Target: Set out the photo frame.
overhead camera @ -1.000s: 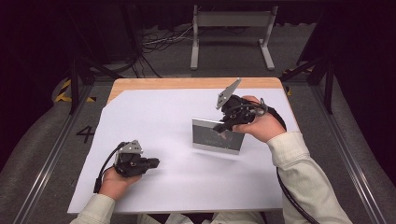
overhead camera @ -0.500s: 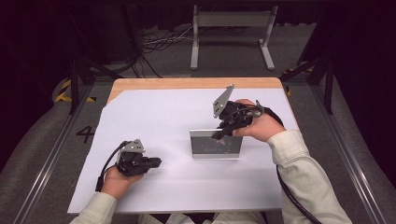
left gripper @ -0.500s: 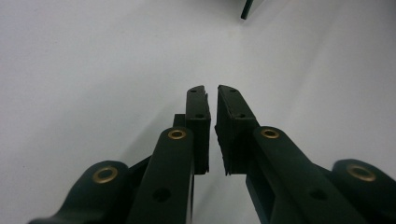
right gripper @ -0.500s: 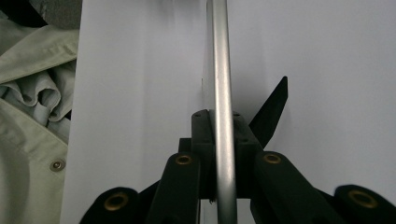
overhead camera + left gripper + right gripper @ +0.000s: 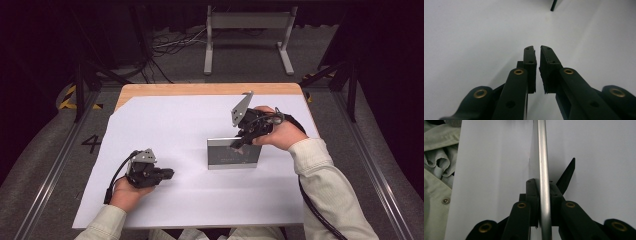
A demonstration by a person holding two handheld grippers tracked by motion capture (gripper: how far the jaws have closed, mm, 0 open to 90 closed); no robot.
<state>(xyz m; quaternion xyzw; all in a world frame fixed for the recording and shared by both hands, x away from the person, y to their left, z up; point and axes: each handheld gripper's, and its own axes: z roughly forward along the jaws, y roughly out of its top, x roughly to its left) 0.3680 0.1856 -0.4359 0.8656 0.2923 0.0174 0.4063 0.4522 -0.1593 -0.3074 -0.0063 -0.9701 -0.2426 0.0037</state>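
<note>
High view: right gripper [image 5: 239, 142] clamps the top edge of a silver picture frame [image 5: 233, 154], standing it upright mid-table.
Left gripper [image 5: 167, 173] rests near the front, jaws narrowly parted, empty. Next, probably: settle the frame on its black strut [image 5: 566, 175], then release.

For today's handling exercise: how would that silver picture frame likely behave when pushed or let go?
The picture frame looks stiff: its edge runs straight between the right gripper jaws. Standing thin and upright on the white sheet, it would probably tip easily. Its smooth metal finish may be slippery.
</note>
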